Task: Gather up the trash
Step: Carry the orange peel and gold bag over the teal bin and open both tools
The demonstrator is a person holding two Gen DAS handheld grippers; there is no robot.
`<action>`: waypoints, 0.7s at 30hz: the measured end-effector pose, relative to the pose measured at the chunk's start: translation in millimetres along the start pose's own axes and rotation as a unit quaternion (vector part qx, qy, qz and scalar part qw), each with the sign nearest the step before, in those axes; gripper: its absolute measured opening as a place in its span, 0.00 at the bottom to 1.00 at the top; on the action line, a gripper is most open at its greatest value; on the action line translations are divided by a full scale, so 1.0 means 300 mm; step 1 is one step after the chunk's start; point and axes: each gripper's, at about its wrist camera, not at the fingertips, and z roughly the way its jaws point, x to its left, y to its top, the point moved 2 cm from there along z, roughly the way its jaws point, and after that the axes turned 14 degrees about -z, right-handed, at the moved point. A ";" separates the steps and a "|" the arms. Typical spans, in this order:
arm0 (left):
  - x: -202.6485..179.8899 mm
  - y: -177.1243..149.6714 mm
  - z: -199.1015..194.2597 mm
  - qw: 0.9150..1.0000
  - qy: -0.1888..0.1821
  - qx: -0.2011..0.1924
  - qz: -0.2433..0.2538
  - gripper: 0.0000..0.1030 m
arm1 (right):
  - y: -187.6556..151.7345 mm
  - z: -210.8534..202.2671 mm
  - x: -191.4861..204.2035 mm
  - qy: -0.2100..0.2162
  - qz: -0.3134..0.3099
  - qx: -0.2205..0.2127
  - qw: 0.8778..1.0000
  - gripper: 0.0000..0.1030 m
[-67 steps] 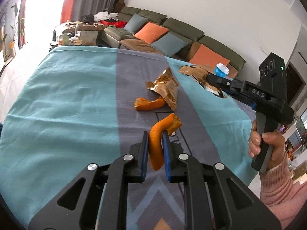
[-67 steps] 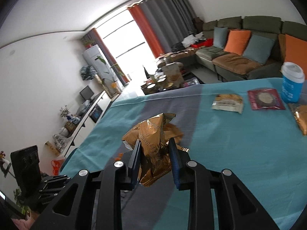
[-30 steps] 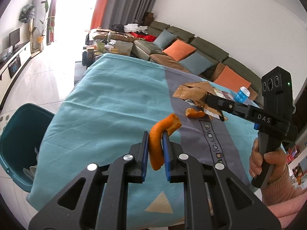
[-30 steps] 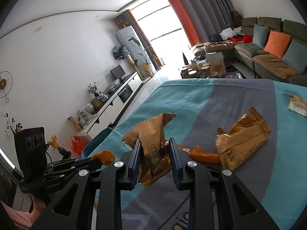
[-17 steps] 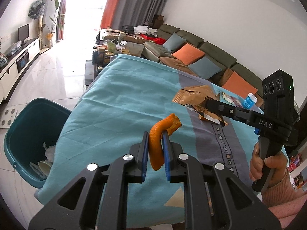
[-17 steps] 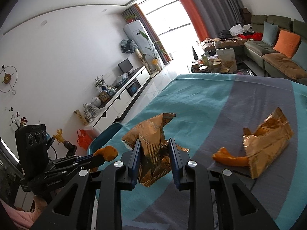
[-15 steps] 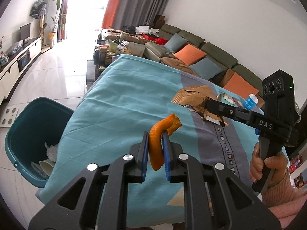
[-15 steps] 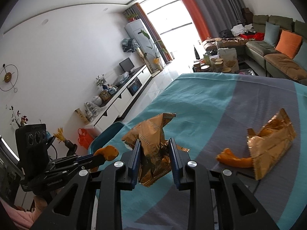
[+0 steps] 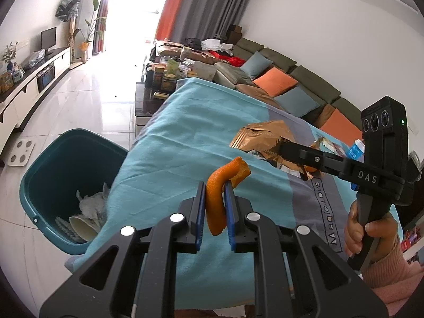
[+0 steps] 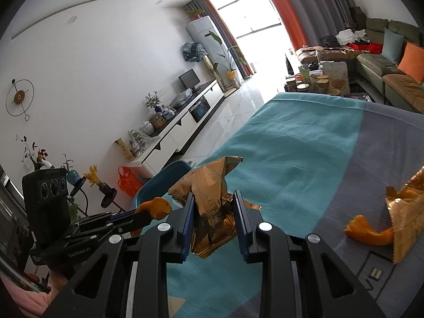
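My left gripper [image 9: 214, 206] is shut on a curved piece of orange peel [image 9: 221, 185], held above the left edge of the teal-clothed table [image 9: 190, 132]. A teal trash bin [image 9: 61, 159] with paper waste and a cup inside stands on the floor below and to the left. My right gripper [image 10: 214, 220] is shut on a crumpled gold snack wrapper [image 10: 209, 193], also near the table's left edge; the wrapper also shows in the left wrist view [image 9: 262, 139]. The bin's rim [image 10: 169, 169] shows behind the wrapper.
On the table a second orange peel [image 10: 368, 234] lies against another gold wrapper [image 10: 405, 212]. A blue cup [image 9: 356, 149] and flat packets stand at the far right. A sofa [image 9: 291, 79], a cluttered low table [image 9: 164, 76] and a white TV cabinet [image 10: 185, 127] surround the table.
Both grippers have carried their trash leftward toward the table's edge. The trash bin has come further into view below the left gripper. Both grips are unchanged.
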 end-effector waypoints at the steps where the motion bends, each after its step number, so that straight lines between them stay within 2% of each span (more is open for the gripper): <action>1: 0.005 0.002 -0.005 1.000 0.002 -0.002 -0.001 0.14 | 0.003 0.007 0.007 0.002 -0.002 0.001 1.000 0.26; 21: 0.153 0.035 -0.085 0.998 0.042 -0.029 -0.039 0.14 | 0.058 0.147 0.116 0.038 -0.028 0.027 0.999 0.26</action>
